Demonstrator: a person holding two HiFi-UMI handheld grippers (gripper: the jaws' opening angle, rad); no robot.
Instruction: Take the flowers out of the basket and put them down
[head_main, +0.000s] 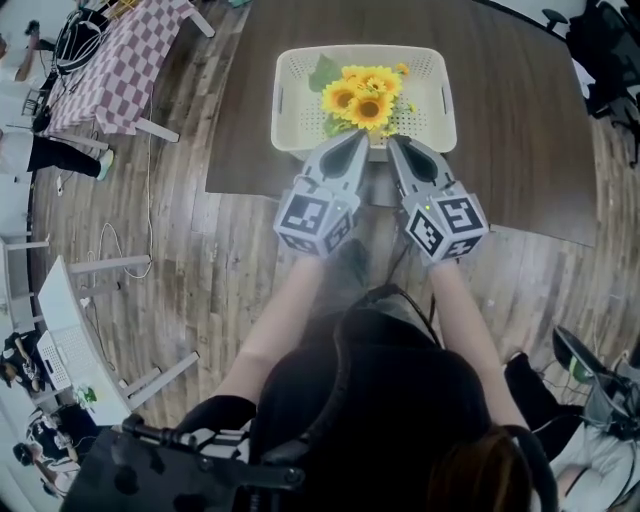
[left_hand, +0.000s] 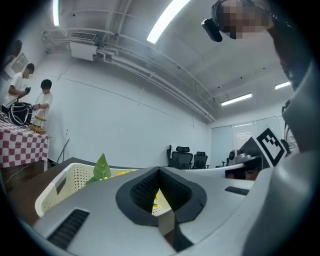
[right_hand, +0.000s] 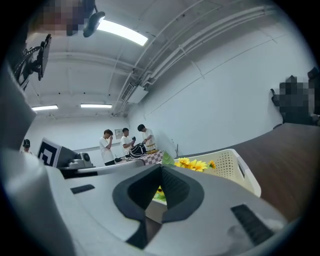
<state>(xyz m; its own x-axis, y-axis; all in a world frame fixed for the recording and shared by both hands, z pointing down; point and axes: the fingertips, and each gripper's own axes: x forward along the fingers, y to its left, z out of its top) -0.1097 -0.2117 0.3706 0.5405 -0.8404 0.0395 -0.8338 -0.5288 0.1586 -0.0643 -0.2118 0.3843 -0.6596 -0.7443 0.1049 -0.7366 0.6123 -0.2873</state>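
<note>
Arms (head_main: 270, 330): ours, bare, reaching forward from the bottom of the head view, one to each gripper.
Left gripper (head_main: 358, 142): level and aimed away from us at the basket, with its marker cube on our side. Its tip shows over the basket's near rim in the head view, and we cannot tell whether it touches.
Left fingers (left_hand: 139, 192): together at the tips with nothing clamped. Through the small gap between the dark ribbed pads we see a bit of yellow from the flowers beyond.
Right gripper (head_main: 397, 145): just beside the left one and angled in toward it, its tip also over the near rim.
Right fingers (right_hand: 134, 192): together and holding nothing. We see yellow and green through the gap between the pads.
Flowers (head_main: 365, 100): yellow sunflowers with green leaves, lying in the basket toward its near side, just ahead of both tips.
Basket (head_main: 290, 70): cream and perforated, standing on the table toward its near edge.
Table (head_main: 500, 120): dark brown.
Floor (head_main: 200, 250): wood planks under us, with a cable trailing at the left.
Checked table (head_main: 120, 60): upper left in the head view, well apart from ours.
People (right_hand: 125, 142): three standing by the checked table, seen in the right gripper view.
Chairs (left_hand: 185, 157): black office chairs far off, in the left gripper view.
</note>
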